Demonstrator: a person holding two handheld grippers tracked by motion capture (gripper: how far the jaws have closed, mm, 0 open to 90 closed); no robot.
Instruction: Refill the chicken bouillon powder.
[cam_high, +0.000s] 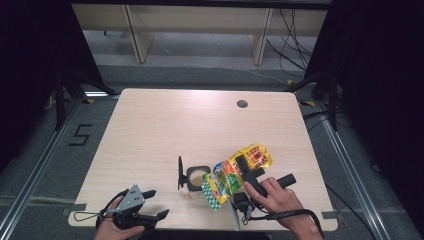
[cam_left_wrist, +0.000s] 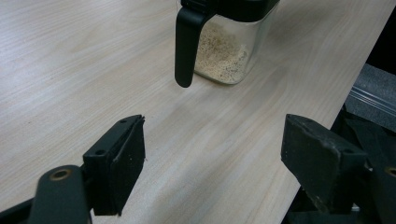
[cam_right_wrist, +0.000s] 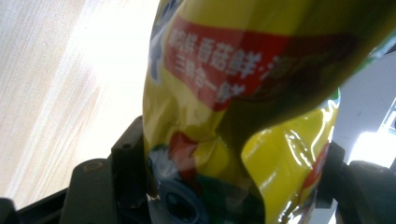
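Both hand-held tools are matte black: the left gripper (cam_high: 150, 204) carries a grey three-cornered plate dotted with small dark holes on top, and a thin black cable loops out from its rear. The right gripper (cam_high: 243, 165) has a short cylindrical black handle jutting sideways and a thick black cable curling back along the bare forearm. Up close, the jaws are blocky black pads on arms with small screw holes and a brass-coloured pivot pin.

Glossy crinkled plastic pouch (cam_right_wrist: 243, 116), clear plastic jar (cam_left_wrist: 229, 51), matt pale wood-grain table (cam_high: 165, 130)
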